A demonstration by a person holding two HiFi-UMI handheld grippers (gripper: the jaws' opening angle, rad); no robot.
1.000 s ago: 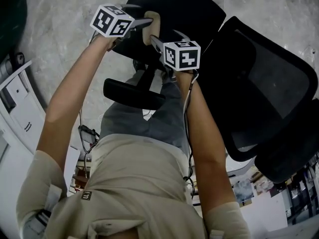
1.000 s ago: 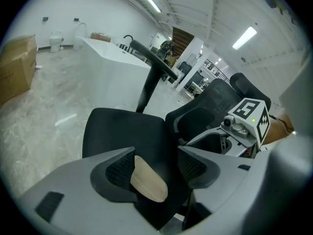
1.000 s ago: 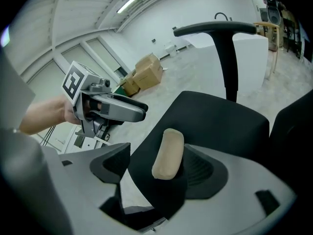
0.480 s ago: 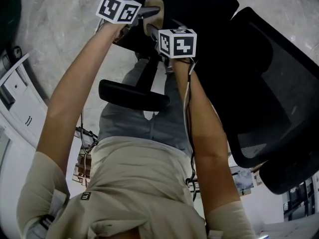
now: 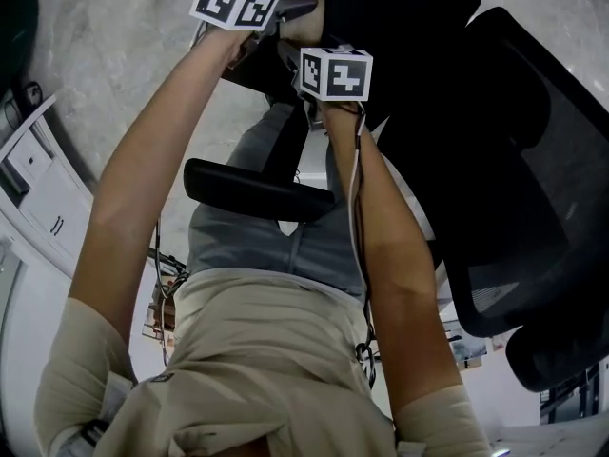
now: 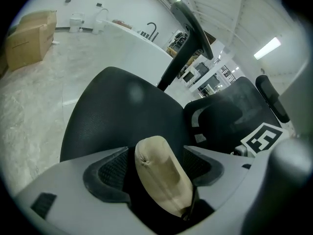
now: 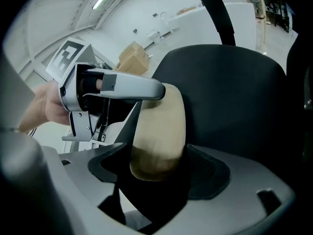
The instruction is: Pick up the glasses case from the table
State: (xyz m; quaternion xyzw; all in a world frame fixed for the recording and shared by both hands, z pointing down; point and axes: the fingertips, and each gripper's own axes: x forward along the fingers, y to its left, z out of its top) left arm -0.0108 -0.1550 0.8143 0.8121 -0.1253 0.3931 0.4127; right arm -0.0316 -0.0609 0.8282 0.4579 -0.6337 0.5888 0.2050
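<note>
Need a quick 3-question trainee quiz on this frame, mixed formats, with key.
1. What stands between the jaws of the left gripper? A) a mug B) the glasses case C) nothing
2. True or false: the right gripper is clamped shut, with nothing between its jaws.
3. Fill in: behind the case is a black ____.
Key: 1 B. 2 False: jaws apart, case between them; both grippers' jaws have just been opening. 3 chair.

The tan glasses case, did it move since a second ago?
Yes. In the head view the glasses case has gone up the picture, farther from the black armrest than before.
</note>
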